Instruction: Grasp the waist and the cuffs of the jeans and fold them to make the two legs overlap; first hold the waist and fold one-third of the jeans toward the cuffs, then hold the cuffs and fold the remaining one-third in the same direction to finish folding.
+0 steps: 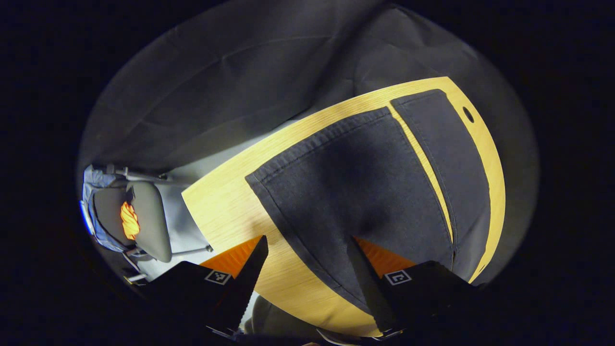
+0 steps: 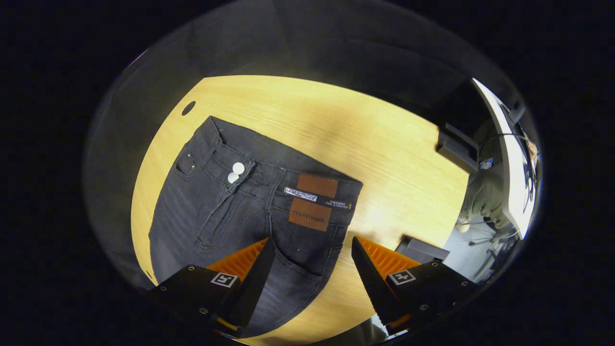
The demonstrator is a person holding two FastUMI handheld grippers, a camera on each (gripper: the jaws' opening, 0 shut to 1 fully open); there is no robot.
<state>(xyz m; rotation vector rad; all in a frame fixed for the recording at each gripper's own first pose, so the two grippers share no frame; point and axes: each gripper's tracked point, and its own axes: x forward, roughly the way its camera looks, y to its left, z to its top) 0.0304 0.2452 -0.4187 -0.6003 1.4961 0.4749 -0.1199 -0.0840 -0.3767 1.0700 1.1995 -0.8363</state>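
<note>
Two black boxes (image 2: 456, 142) beside jeans (image 2: 250, 211)

The right claw (image 2: 307, 269) covers the jeans (image 2: 250, 206) below the waist (legs cut off); patch lettering unreadable.

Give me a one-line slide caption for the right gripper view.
Open right gripper hovers over the waist of dark jeans lying flat on the wooden table.
</note>
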